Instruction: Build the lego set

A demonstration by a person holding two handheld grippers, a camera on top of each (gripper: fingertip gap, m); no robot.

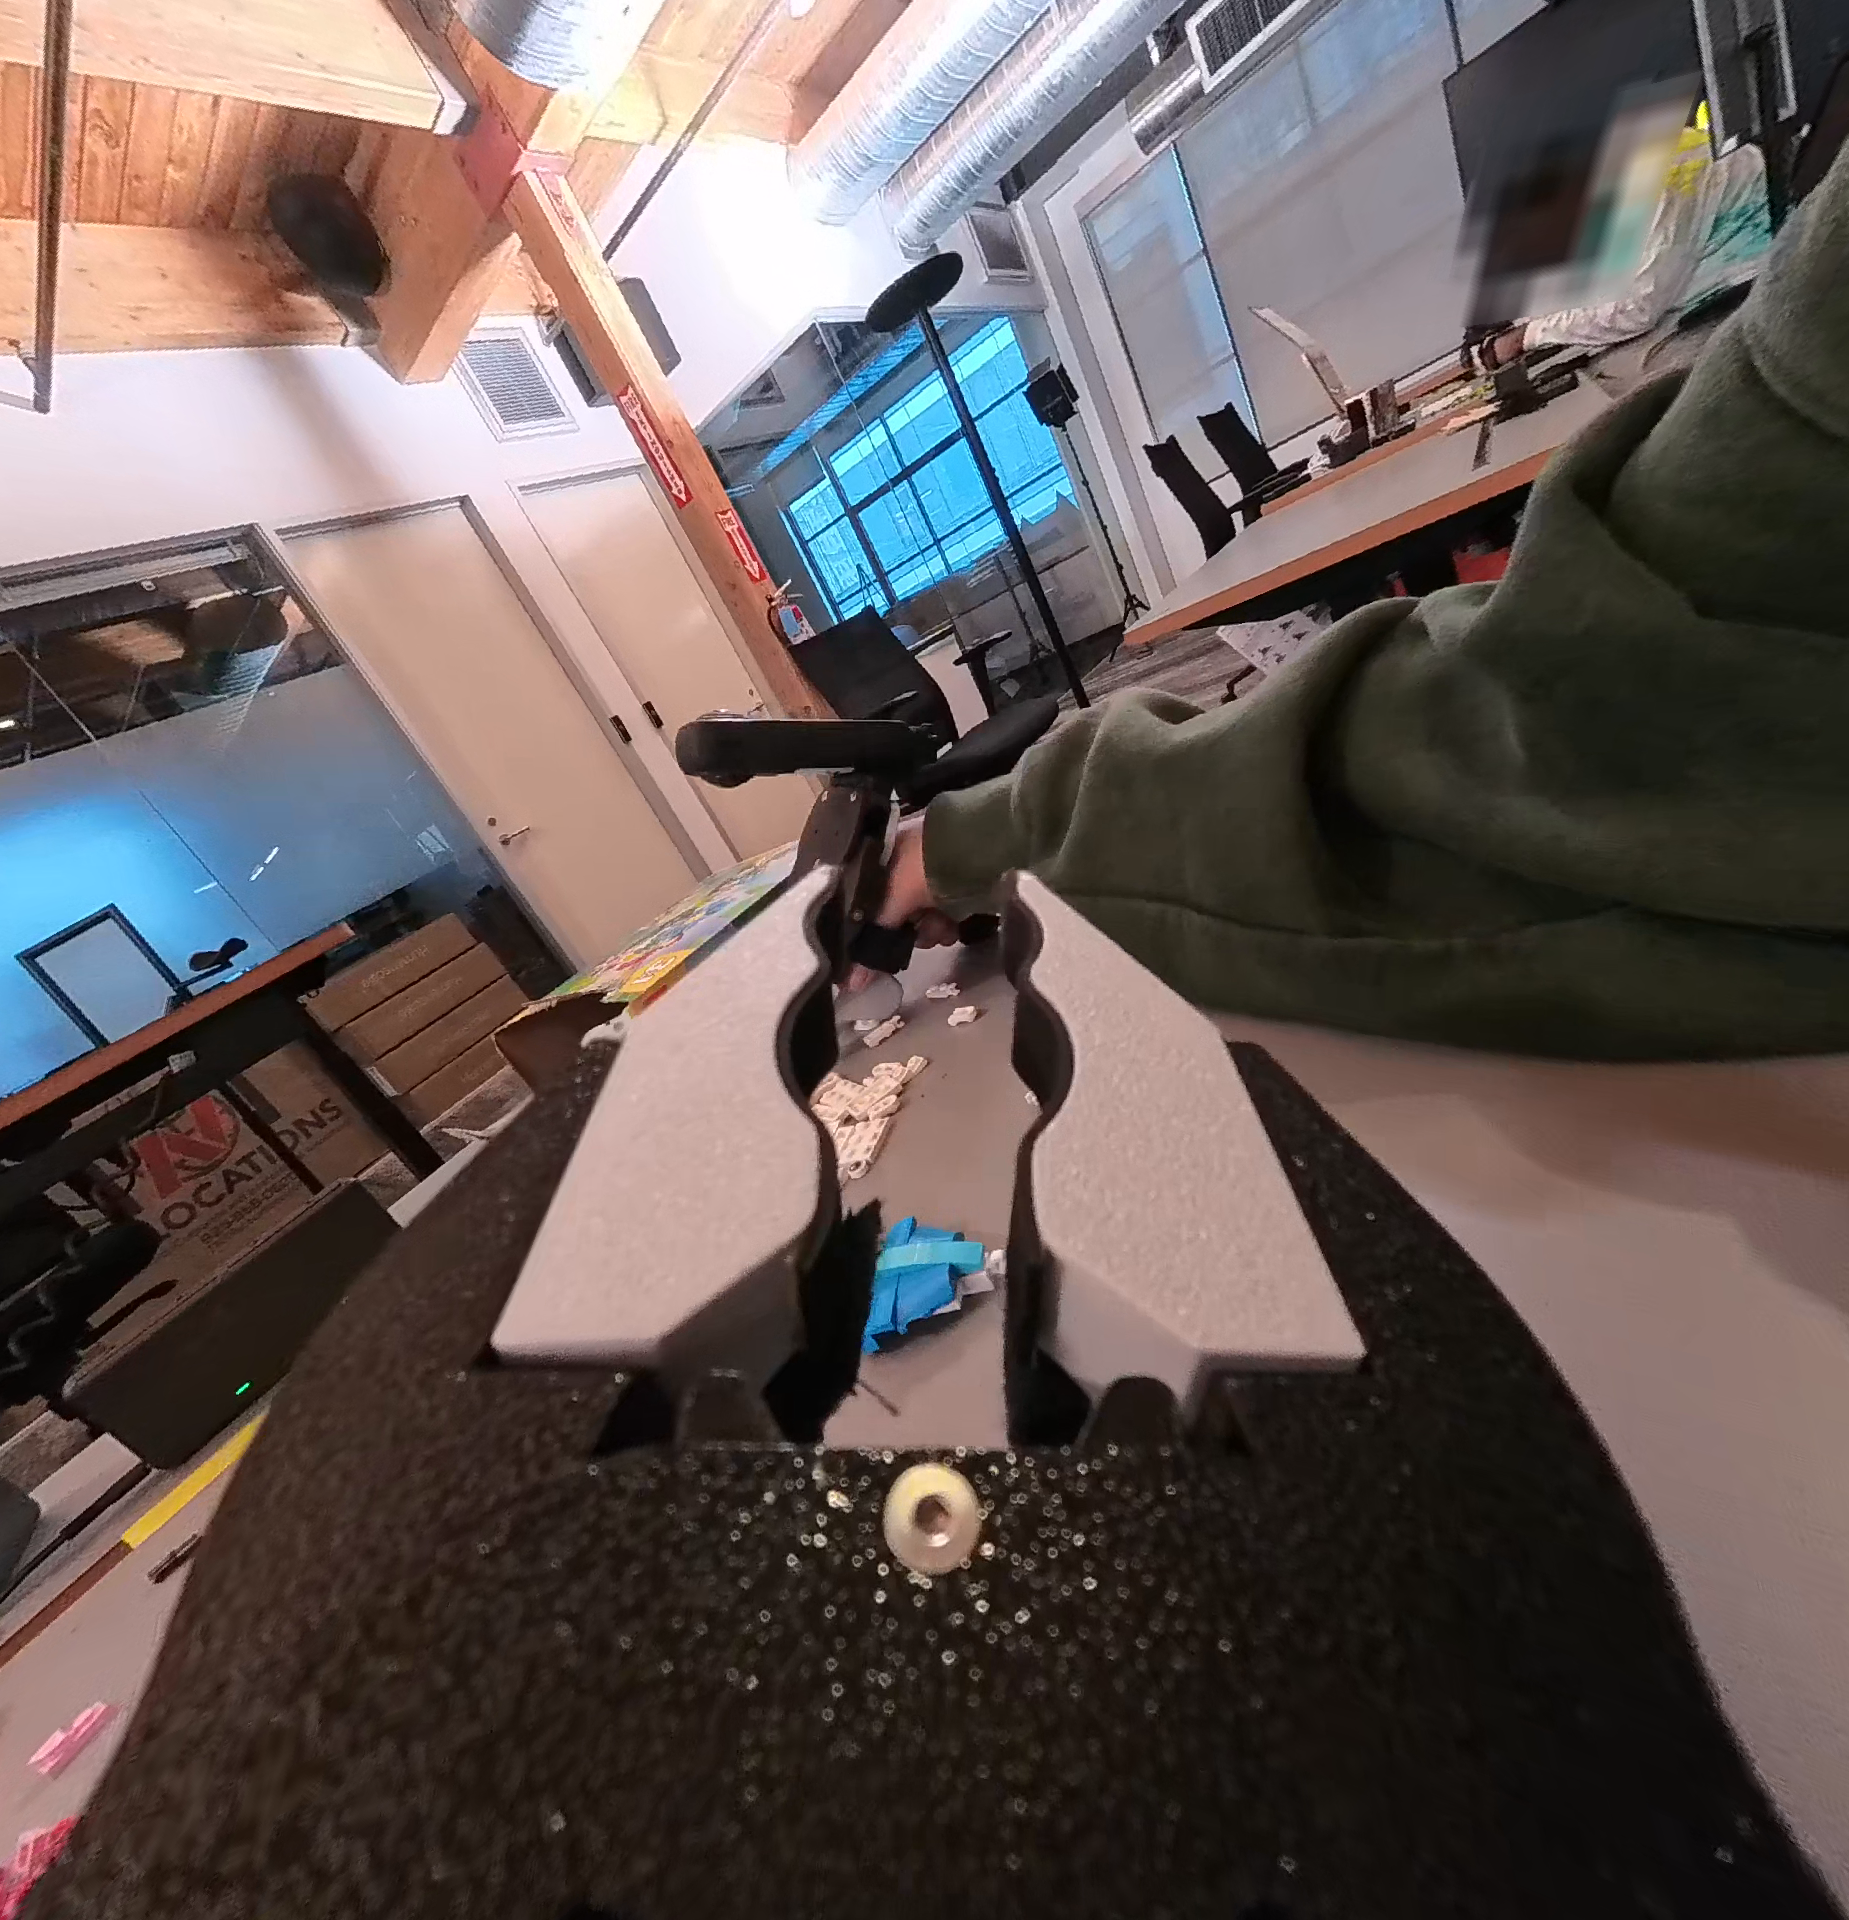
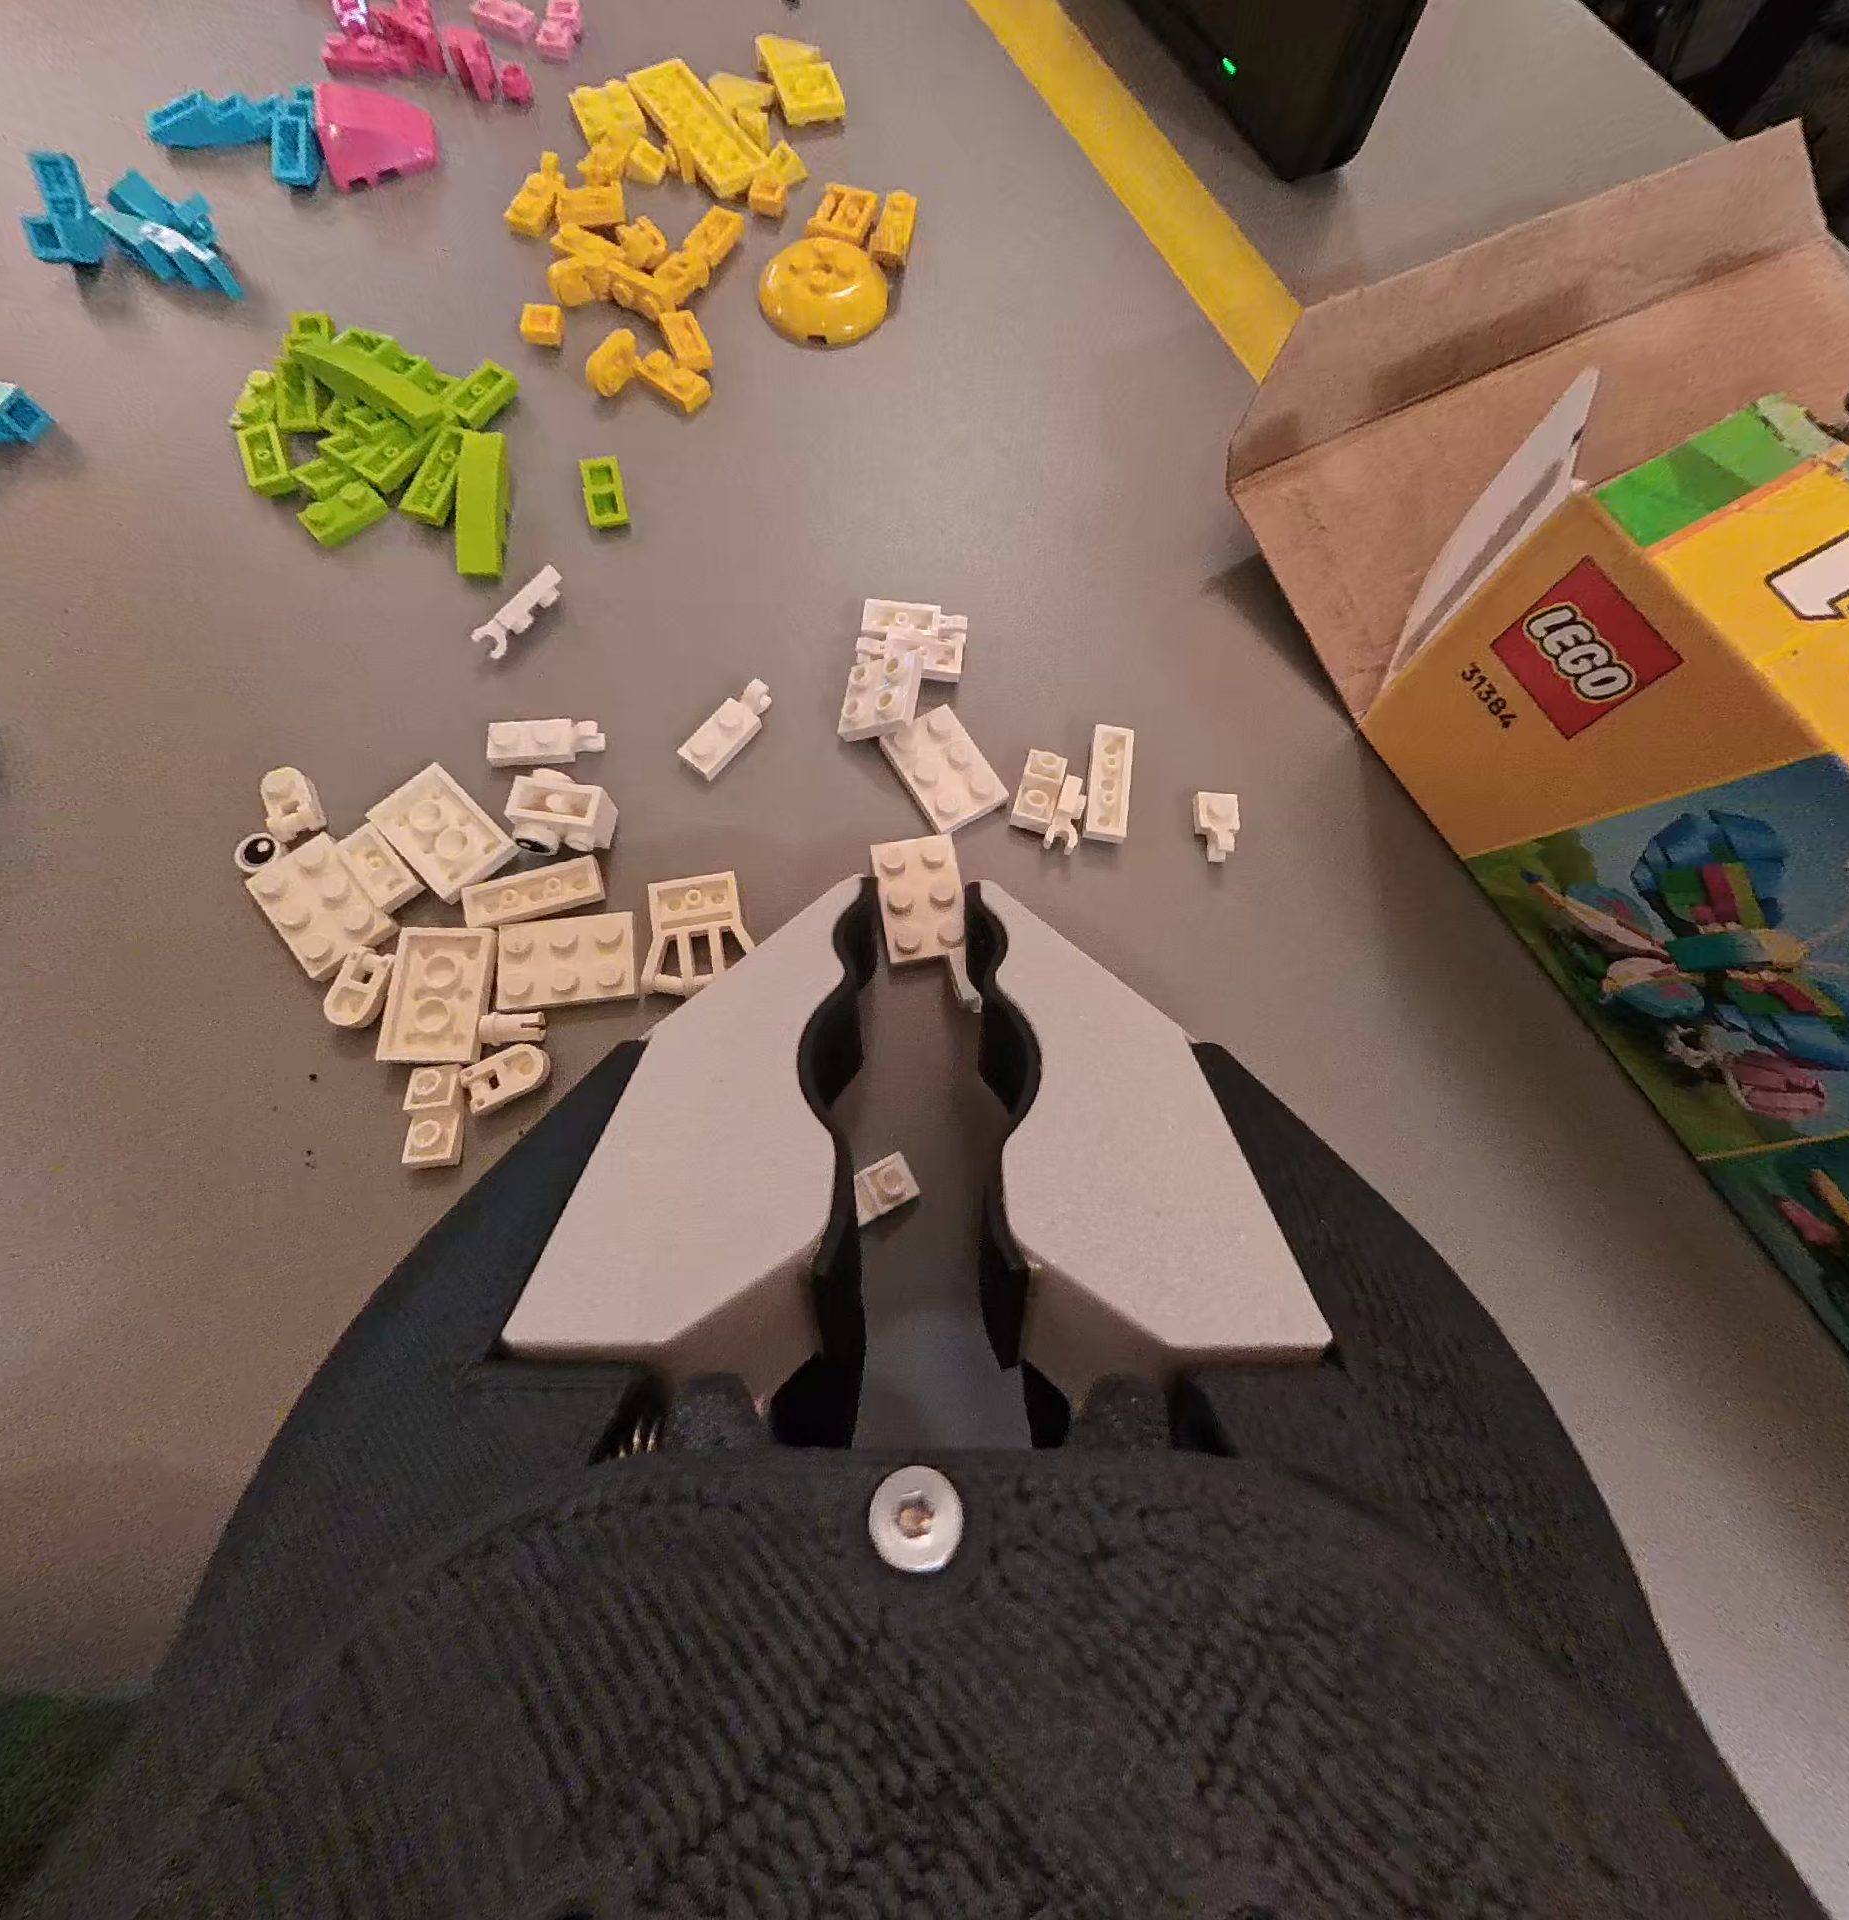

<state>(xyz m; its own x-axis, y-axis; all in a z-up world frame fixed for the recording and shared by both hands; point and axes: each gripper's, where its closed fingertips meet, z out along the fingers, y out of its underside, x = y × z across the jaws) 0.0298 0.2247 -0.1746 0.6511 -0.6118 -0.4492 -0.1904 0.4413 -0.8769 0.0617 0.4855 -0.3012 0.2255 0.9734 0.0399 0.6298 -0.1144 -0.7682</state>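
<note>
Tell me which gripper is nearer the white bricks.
Right. The right gripper grips a white plate among the white bricks; the left gripper is raised, farther back.

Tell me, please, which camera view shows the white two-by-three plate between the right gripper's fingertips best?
The right wrist view: the white plate sits studs-up between the right gripper fingertips. In the left wrist view the left gripper's own finger hides that spot.

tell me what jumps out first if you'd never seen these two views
In the right wrist view, the right gripper is shut on a white two-by-three studded plastic plate above the grey table, amid bricks sorted into white, lime green and yellow heaps. In the left wrist view, the left gripper is open, empty, beside a green sleeve.
</note>
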